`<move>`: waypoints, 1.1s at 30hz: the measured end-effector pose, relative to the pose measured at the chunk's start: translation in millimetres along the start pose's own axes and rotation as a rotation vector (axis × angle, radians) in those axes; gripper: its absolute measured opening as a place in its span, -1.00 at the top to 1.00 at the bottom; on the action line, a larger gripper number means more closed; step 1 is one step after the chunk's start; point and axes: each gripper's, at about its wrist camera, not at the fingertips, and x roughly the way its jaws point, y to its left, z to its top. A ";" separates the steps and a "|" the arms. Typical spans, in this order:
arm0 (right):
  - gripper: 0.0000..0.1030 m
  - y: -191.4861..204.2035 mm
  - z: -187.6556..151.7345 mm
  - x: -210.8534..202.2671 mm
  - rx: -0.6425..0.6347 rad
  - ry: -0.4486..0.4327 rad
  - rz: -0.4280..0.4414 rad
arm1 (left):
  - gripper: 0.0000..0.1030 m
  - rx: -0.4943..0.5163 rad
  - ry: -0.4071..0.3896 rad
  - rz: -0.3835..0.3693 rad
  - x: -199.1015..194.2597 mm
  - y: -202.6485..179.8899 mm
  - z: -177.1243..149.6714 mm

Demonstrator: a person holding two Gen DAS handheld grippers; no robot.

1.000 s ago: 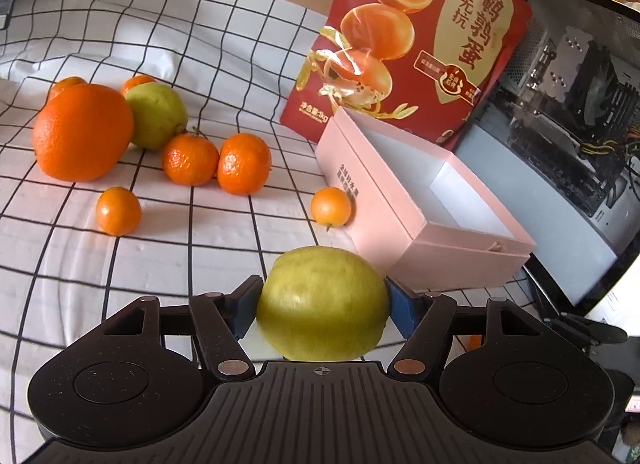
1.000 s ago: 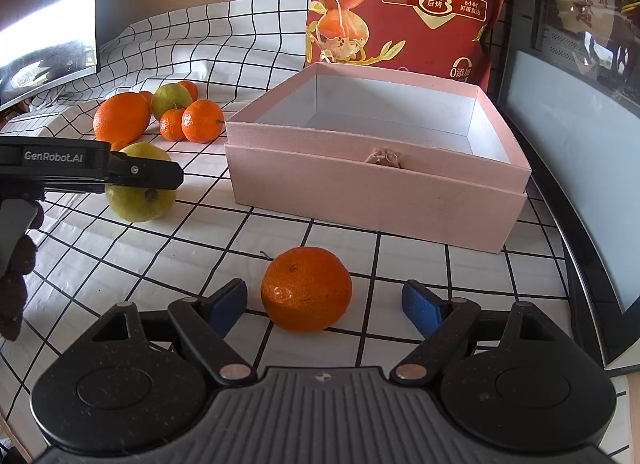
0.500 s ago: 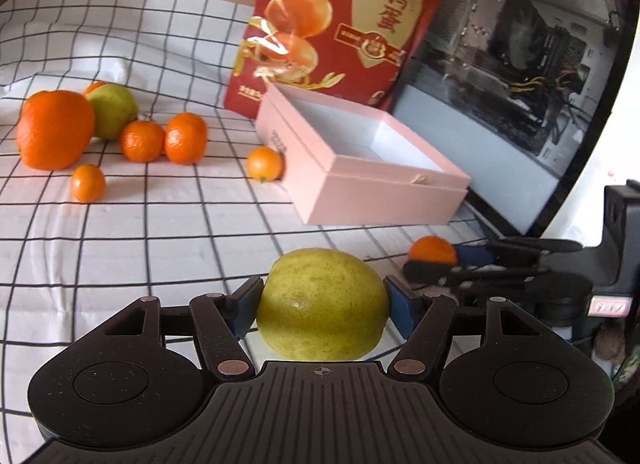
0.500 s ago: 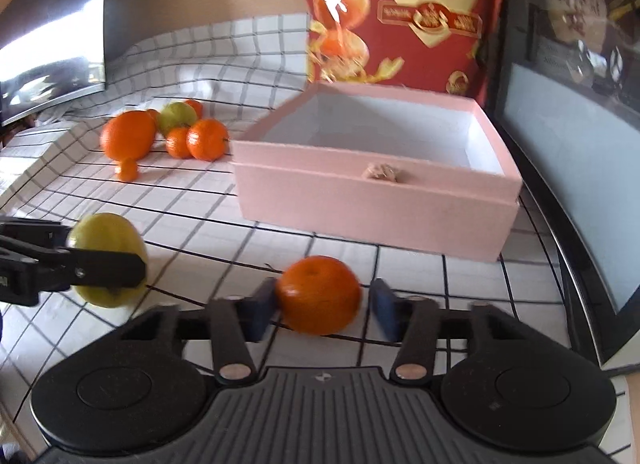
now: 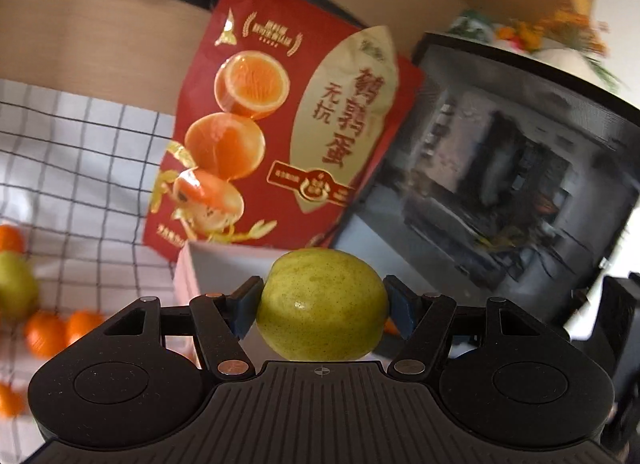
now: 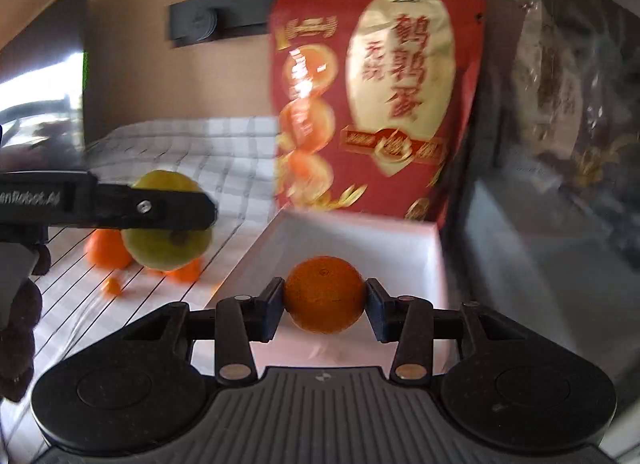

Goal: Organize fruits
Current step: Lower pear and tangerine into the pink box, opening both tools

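Left tongs (image 5: 322, 306) were clamped on a green citrus fruit (image 5: 322, 304), pads at its 3 and 9 o'clock across the widest girth; the fruit hung clear of the table, with the pink box (image 5: 188, 276) just behind it at 11 o'clock. Right tongs (image 6: 325, 298) were closed on a small orange (image 6: 325, 295), gripped the same way at the equator, directly in front of the box's open white interior (image 6: 360, 240). Loose oranges (image 5: 44, 334) lay on the checked cloth (image 5: 80, 168) at 9 o'clock, well apart from the box. Red snack bag (image 5: 288, 124) stood behind the box at 12 o'clock. Judgement: both fruits are firm, round and smooth-skinned, light for the tongs; slip or roll is the main risk, so an equatorial grip with moderate squeeze suits them, and a low release should avoid bruising.
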 end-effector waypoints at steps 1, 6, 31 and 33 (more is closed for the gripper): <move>0.17 -3.3 8.8 11.0 0.011 0.017 -0.019 | -0.38 0.003 0.014 0.011 13.7 -0.5 5.4; 0.17 -11.3 15.0 68.7 0.024 0.125 -0.091 | -0.39 0.003 0.117 0.076 81.7 8.3 10.8; -0.32 -10.4 -7.5 104.8 0.028 0.160 -0.133 | -0.28 0.038 -0.007 0.175 27.1 61.8 -11.6; -0.37 -5.4 -1.7 93.2 0.019 0.105 -0.138 | -0.28 0.007 -0.051 0.229 7.6 83.9 -15.8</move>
